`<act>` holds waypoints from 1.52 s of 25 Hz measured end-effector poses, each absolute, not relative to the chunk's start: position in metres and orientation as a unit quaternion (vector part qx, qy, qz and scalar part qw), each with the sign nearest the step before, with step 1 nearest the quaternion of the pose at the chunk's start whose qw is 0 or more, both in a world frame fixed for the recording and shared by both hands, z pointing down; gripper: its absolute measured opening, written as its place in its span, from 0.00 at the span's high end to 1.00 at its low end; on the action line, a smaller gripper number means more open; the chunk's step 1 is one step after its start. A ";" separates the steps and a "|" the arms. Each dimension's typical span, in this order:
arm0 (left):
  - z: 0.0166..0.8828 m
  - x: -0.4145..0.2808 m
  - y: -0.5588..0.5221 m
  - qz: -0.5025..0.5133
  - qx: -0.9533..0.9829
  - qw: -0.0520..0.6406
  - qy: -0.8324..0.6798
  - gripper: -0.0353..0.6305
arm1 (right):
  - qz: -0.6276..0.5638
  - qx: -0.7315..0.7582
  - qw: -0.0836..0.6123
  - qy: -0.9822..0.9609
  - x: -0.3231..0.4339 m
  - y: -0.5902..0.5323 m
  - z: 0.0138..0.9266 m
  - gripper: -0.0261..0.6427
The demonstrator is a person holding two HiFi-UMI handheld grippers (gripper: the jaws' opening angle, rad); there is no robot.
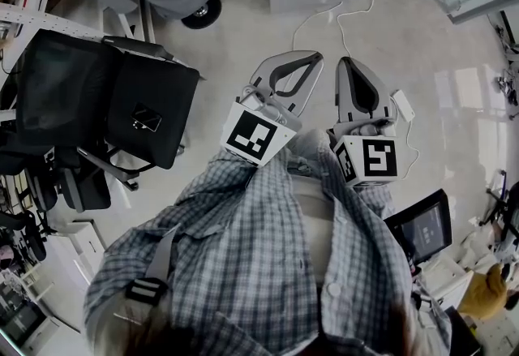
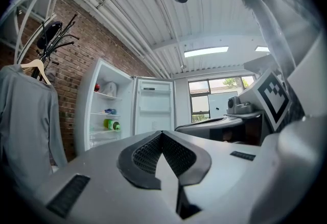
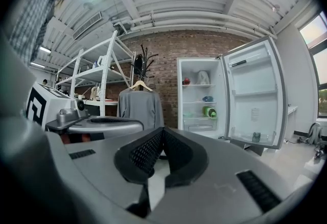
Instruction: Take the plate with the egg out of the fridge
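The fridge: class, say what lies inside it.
The fridge shelves hold a red item and a white item on top, a blue item below, a green item lower. No plate or egg can be made out.

The fridge (image 3: 202,98) stands open ahead of you, with its door (image 3: 253,93) swung wide to the right, so the shelf openings face you unblocked. A green bottle (image 3: 209,112) and a few small items take up part of the shelves. Just left of the fridge hangs a grey garment (image 3: 140,108), and beyond it stands a white rack (image 3: 97,72). The floor (image 1: 243,14) in front of you lies open, crossed by a white cable (image 1: 337,19). A chair (image 1: 154,115) loaded with black bags crowds your left.
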State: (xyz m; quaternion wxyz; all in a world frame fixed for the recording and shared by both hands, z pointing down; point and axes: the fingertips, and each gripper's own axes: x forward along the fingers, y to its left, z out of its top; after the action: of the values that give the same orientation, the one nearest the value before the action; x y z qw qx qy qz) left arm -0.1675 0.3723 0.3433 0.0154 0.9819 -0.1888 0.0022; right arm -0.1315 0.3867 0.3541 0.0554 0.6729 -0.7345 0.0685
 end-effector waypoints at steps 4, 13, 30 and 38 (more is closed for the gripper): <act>0.338 -0.184 0.380 -0.005 0.982 0.012 -0.188 0.94 | 0.064 0.680 0.056 -0.729 -0.144 0.398 0.349 0.95; 0.340 -0.187 0.370 0.001 0.978 0.006 -0.207 0.94 | 0.065 0.679 0.048 -0.730 -0.134 0.386 0.350 0.95; 0.345 -0.100 0.269 0.007 0.973 0.006 -0.231 0.94 | 0.060 0.660 0.040 -0.748 -0.045 0.282 0.352 0.95; 0.342 -0.046 0.209 0.008 0.968 0.004 -0.251 0.94 | 0.057 0.642 0.033 -0.764 0.007 0.219 0.349 0.95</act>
State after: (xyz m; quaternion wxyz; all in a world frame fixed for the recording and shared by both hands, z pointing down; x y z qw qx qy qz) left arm -0.0456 0.2087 0.3416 0.0035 0.9680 -0.2509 0.0080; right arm 0.0067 0.2192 0.3492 0.0334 0.6422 -0.7637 0.0569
